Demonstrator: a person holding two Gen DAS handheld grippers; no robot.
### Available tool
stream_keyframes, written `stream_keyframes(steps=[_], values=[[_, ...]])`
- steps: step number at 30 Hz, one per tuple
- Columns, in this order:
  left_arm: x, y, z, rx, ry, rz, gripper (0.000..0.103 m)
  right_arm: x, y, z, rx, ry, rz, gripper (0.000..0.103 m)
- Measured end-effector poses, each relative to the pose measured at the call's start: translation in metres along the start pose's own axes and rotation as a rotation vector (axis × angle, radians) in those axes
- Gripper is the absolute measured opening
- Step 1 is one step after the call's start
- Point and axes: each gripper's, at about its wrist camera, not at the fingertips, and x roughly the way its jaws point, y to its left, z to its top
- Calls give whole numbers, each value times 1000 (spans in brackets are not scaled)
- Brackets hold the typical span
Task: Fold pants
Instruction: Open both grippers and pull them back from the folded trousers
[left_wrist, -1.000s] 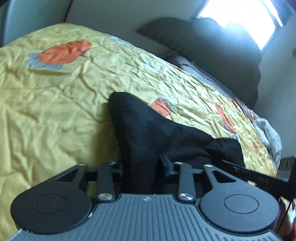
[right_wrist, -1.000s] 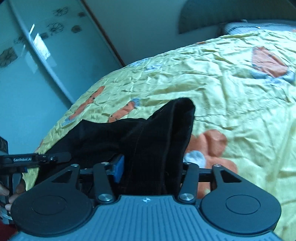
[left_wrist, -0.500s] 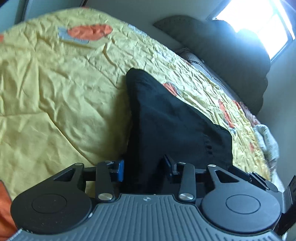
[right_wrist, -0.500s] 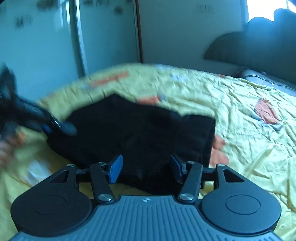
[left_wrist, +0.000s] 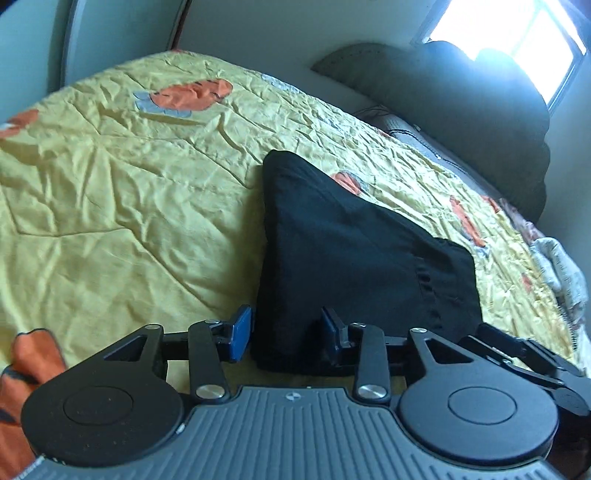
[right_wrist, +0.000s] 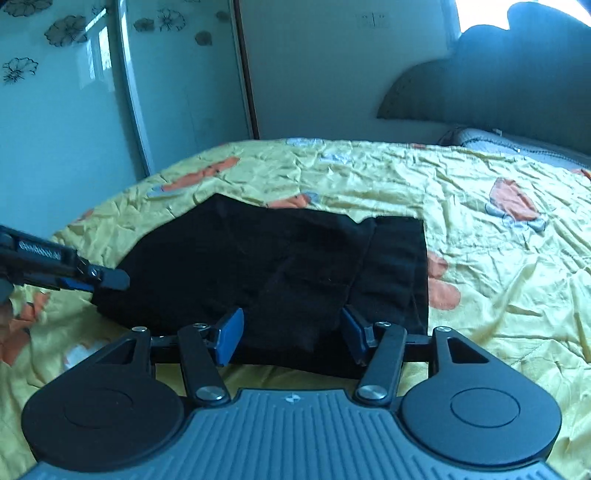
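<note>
My left tongs sit at the near left corner of the black pants, which lie folded into a flat block on the yellow bedspread, near edge of the bed. Jaws have just been opening: part open, cloth betw. them, blue left pad clear of the fabric w/ a gap; right pad looks v. close to the cloth, can't tell if it touches. So I judge no real grip there. Right tongs are at the near edge too, further right along it; jaws have just been opening, now about half open w/ the folded edge lying betw. them, both pads standing off the cloth. Nothing held. In the right wrist view the left tongs show at the left, tip at the pants' left corner. Pants rest flat, not lifted: makes sense, both tongs let go so the fold settles on the bed. The fold looks roughly square, layers stacked, a seam step visible toward the right side. Probably one more fold or a tidy-up left, imo. Pillow and headboard far right, well apart.
</note>
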Motion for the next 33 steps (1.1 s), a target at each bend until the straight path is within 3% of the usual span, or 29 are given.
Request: stream_keyframes(steps=[8,11,15,21,25,29,31,33], values=[[-11,-15,-19,92,-47,83,62,-9,29,-11,-48,23,9,58],[-15,-20,-25,123,-60,106,70,-15,36,-16,-43,32,2,65],[-18,-27,-36,171,-54,135,73,-24,42,-23,-44,43,18,72],[-14,-29,-48,176,-44,164,78,-37,61,-29,-93,46,-31,80],[-11,-30,-55,188,-46,180,81,-49,62,-23,7,21,-24,84],[-9,-32,-60,209,-59,191,86,-55,54,-15,204,18,5,102],[-7,-33,-62,213,-67,197,87,-52,54,-16,221,21,9,102],[-6,-35,-65,225,-76,207,88,-44,58,-18,179,41,-51,102]])
